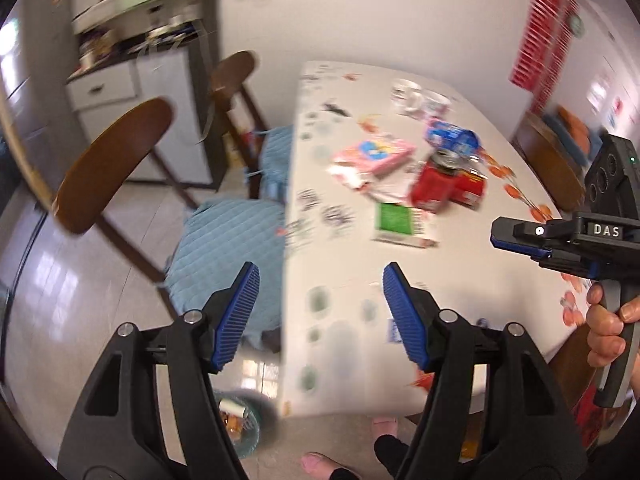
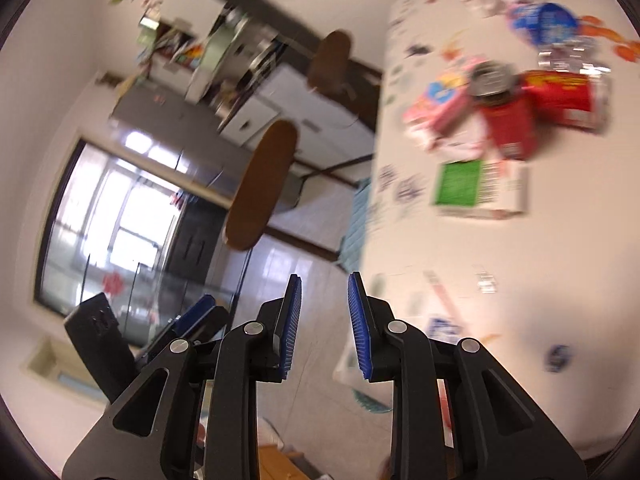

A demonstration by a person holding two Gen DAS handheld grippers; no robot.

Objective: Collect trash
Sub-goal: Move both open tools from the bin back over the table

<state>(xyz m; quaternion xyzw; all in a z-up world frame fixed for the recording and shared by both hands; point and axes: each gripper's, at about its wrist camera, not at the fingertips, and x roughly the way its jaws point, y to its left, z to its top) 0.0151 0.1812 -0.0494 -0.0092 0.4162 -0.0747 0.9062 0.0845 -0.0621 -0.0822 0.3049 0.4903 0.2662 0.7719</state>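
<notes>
On the table (image 1: 460, 280), trash clusters toward one o'clock in the left wrist view: a can (image 1: 434, 184) upright at the centre, a flat packet (image 1: 374, 152) at its ten o'clock, a carton (image 1: 394, 220) at its seven o'clock. Two chairs (image 1: 112, 164) stand at nine o'clock beside the table.

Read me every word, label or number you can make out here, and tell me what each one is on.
"DAS": white letters on the right gripper body.
Red can, green-and-white box, pink packet, blue wrapper: print too blurred to read.
Tablecloth markings: unreadable.
</notes>
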